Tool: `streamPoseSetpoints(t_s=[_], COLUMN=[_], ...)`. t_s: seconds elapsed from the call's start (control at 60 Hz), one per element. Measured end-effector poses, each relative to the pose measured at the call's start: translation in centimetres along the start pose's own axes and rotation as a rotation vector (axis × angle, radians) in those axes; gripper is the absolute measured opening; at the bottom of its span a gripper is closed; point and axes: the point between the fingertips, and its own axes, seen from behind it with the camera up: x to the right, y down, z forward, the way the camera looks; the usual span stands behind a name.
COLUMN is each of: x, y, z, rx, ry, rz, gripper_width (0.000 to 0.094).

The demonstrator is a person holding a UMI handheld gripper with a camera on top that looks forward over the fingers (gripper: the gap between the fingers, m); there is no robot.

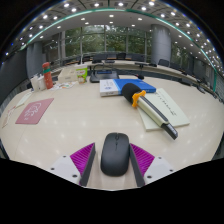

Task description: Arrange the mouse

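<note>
Black mouse (115, 155) sits right between the fingers, resting on the pale wooden table (70, 125), nose pointing away. Gripper (114, 160) is spread about as wide as the mouse, with the magenta pads (84, 157) flanking it left and right; they look just beside its flanks, and whether they truly press on it I cannot tell. Farther off to the right lies a white book (160, 105) with a blue and orange tool (138, 93) on it. Far left, a pink sheet (35, 110) lies flat near the table edge.
</note>
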Motion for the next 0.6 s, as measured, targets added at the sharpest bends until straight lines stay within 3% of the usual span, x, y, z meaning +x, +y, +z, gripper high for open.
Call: streamPoseSetpoints(t_s=[0.083,0.417,0.6], x=[0.6,0.8,-1.8], y=[-0.4,-1.1,-9.3], z=[0.6,0.7,-3.6], rx=[0.006,-0.009,0.115], ry=[0.03,0.07,0.127], rz=[-0.013,-0.012,0.003], gripper_width=[0.0468,0.0334,0.0333])
